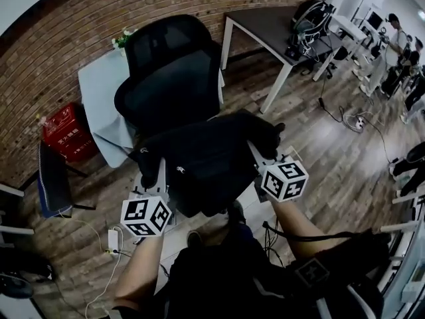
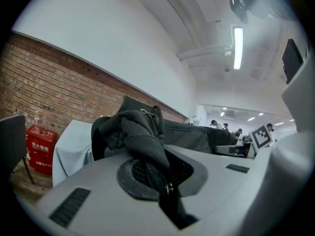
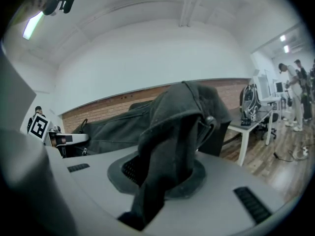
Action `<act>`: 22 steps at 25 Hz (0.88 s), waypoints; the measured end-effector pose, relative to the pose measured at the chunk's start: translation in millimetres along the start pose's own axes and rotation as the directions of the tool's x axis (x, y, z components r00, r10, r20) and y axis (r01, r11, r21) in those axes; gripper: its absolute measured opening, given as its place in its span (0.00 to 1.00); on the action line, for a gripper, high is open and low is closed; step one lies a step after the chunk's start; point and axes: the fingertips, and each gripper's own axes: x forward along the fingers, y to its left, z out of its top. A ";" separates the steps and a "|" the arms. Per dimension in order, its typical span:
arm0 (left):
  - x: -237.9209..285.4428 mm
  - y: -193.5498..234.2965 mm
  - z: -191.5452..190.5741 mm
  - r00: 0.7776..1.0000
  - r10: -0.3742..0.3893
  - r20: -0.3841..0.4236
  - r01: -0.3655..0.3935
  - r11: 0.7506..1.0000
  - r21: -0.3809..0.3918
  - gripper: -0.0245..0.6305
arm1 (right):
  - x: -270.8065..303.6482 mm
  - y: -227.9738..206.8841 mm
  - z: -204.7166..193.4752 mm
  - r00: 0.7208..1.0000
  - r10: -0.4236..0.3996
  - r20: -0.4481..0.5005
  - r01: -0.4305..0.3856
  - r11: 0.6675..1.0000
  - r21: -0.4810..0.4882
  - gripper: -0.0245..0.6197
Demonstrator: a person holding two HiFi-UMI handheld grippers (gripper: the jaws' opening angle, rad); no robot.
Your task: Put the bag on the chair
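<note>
The left gripper (image 2: 165, 181) was clamped on the black bag (image 1: 206, 161). Its jaws were drawn almost fully together, with only a thin fold of fabric and a run of zipper pinched between them. The right gripper (image 3: 157, 186) was likewise clenched on the bag, but its jaws were kept a little further apart by a thicker bunch of cloth, which was folded up and over the pads. Nothing else was held by either gripper.

The bag was stretched from one gripper to the other and carried clear of the wooden floor (image 1: 332, 158), with its bulk hung between the two grippers and just ahead of them. The black office chair (image 1: 169, 72) was placed directly ahead of both grippers, and its seat was partly hidden beyond the bag's far edge. Whether the bag was touching the seat could not be told.

Further ahead, behind the chair, a table draped in pale cloth (image 1: 99, 92) was set against a brick wall (image 1: 80, 25). A red box (image 1: 63, 131) was seen beyond the left gripper's outer side.
</note>
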 end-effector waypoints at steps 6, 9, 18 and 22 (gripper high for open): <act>36.8 11.6 -32.5 0.992 0.120 -0.037 -0.121 0.992 -0.025 0.07 | 51.7 -36.7 -17.6 0.993 0.097 -0.064 -0.098 0.995 -0.010 0.15; 51.5 15.5 -50.1 0.984 0.168 -0.062 -0.171 0.985 -0.038 0.07 | 74.1 -53.0 -30.3 0.986 0.130 -0.101 -0.131 0.991 -0.003 0.15; 83.5 39.5 -103.5 0.954 0.275 -0.119 -0.282 0.958 -0.046 0.07 | 127.2 -82.4 -76.8 0.969 0.187 -0.163 -0.187 0.982 0.016 0.15; 96.2 52.2 -124.5 0.945 0.295 -0.140 -0.303 0.952 -0.044 0.07 | 149.8 -91.4 -95.7 0.964 0.195 -0.179 -0.196 0.981 0.010 0.15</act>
